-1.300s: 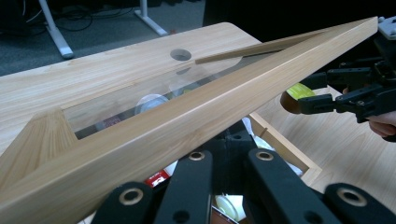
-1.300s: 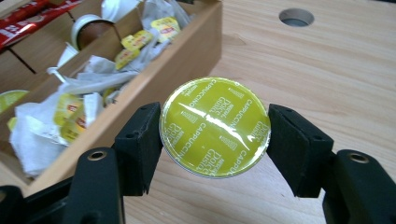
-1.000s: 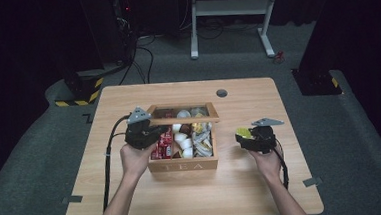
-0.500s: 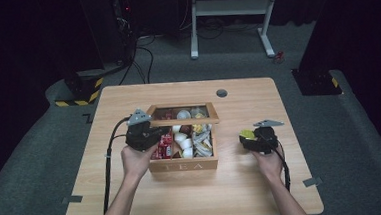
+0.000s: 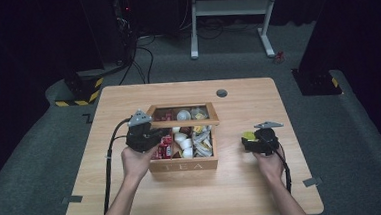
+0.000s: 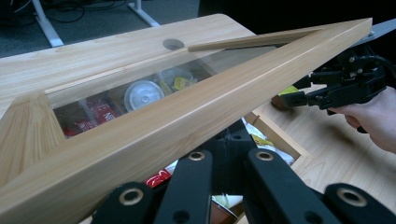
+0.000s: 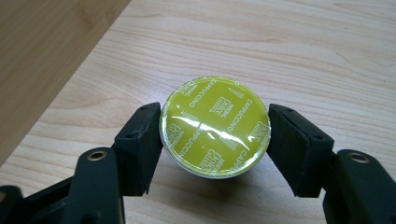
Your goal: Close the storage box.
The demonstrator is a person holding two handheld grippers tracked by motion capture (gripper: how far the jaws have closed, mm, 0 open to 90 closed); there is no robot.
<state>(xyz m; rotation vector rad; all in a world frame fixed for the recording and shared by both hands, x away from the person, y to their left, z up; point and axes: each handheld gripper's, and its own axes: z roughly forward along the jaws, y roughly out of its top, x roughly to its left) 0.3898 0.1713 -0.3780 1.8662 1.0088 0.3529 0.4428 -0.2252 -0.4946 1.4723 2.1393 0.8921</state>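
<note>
- Right gripper (image 7: 215, 140): jaws clamped on opposite sides of a yellow-lidded coffee capsule (image 7: 215, 127), lid up, marked "cappuccino". In the high view the right gripper (image 5: 258, 139) holds it low over the table (image 5: 134, 201), to the right of the tea box and apart from it; whether it touches the wood I cannot tell.
- Left gripper (image 6: 224, 163): jaws close together under the raised lid (image 6: 196, 112) of the tea box (image 5: 184, 165). Appears to prop or hold the lid's front edge; actual clamping cannot be told.
- Capsule handling (judgement): light, small. The rim is stiff enough for a side grip, but the foil top looks thin and easily dented. Take it by the rim, as now, with moderate squeeze; the glossy wall could slip.
- Lid: wooden frame with a clear window, tilted open.
- Box contents: compartments hold white capsules (image 5: 182, 139), red packets (image 5: 166, 146), and pale wrapped sachets at right. Fairly full; free room looks limited.
</note>
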